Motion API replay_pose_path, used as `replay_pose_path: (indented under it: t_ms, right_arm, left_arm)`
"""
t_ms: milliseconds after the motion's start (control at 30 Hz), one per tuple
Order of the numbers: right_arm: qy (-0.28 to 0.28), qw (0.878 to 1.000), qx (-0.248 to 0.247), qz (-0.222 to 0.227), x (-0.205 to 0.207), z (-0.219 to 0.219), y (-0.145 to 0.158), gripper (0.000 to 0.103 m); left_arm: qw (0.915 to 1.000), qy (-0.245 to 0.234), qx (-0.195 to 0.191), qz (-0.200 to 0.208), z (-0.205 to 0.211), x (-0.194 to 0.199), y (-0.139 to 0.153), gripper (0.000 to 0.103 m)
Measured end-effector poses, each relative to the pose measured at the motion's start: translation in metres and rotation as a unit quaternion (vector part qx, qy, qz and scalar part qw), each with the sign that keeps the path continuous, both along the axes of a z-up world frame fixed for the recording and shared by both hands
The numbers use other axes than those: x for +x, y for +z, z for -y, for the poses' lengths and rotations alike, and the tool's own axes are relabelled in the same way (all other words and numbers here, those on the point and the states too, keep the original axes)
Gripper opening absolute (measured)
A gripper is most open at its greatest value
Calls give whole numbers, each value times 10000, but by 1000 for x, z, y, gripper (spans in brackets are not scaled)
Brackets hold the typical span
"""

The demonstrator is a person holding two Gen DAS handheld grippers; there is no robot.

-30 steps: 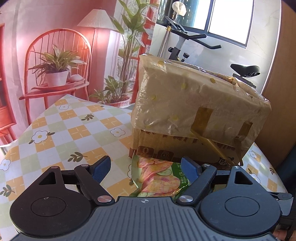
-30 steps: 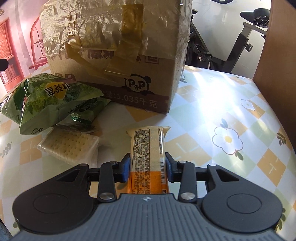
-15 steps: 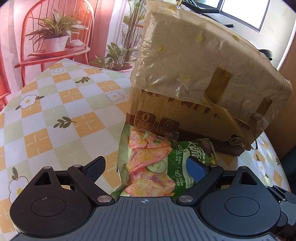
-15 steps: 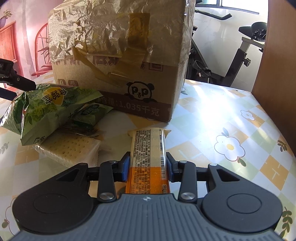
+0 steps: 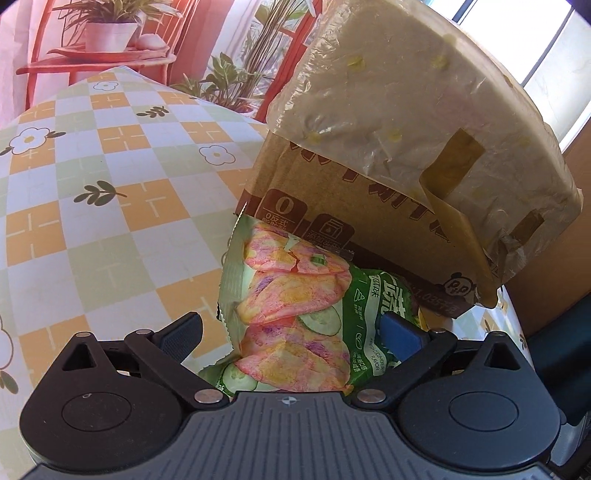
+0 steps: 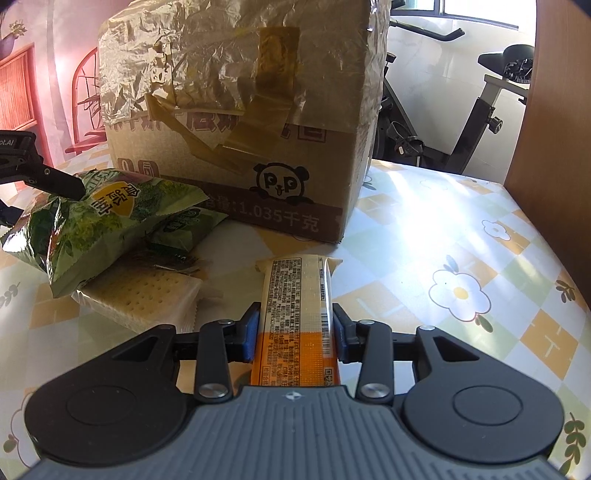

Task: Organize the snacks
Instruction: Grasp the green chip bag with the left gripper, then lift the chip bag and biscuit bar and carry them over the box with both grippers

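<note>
My left gripper (image 5: 290,326) points down at a green chip bag (image 5: 280,291) lying against the foot of a cardboard box (image 5: 369,206). Its jaws are opening, and the bag lies between them with the left pad clear of it. In the right wrist view, one left finger (image 6: 55,181) touches the top of that green bag (image 6: 96,221). My right gripper (image 6: 295,325) is shut on a long orange and cream snack pack (image 6: 295,288), held just above the table in front of the box (image 6: 258,147).
A cracker pack (image 6: 140,299) and a small green packet (image 6: 188,225) lie under and beside the bag. The checkered tablecloth (image 6: 443,240) stretches right to a wooden panel (image 6: 554,110). An exercise bike (image 6: 461,110) stands behind; a potted plant (image 5: 110,33) sits beyond the table.
My left gripper has sunk toward the chip bag and its jaws have spread wider, so the bag now lies between them. The right gripper has stayed put with its pack.
</note>
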State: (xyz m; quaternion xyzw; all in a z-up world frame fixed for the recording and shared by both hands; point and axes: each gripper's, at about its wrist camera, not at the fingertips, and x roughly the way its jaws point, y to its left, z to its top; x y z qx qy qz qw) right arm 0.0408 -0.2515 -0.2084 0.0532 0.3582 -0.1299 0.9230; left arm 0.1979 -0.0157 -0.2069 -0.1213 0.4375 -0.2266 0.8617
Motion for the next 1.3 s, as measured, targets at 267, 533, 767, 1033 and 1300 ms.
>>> replay_pose_path:
  t_ms: [267,533,767,1033,1300]
  right_arm:
    - [7,10000,-7,-2,0,-1,0,41]
    - [4,10000,-4,1,0,-1,0,42]
    - [22,10000,-7,2,1,-1,0,42]
    - [64,10000,26,-13,0,1,1,40]
    - [102,9999,115,-34,-2,0,7,38]
  left_arm:
    - [9999,-126,-24,-34,13,-5,-4,103]
    - [9990,-140,86,427,19,-19,13,79]
    - [9976,23,85,689,11,-31,30,64]
    - [9922,29,379,1185,11,-50,49,58]
    - [9883,160,469,1441,4,-57,59,56]
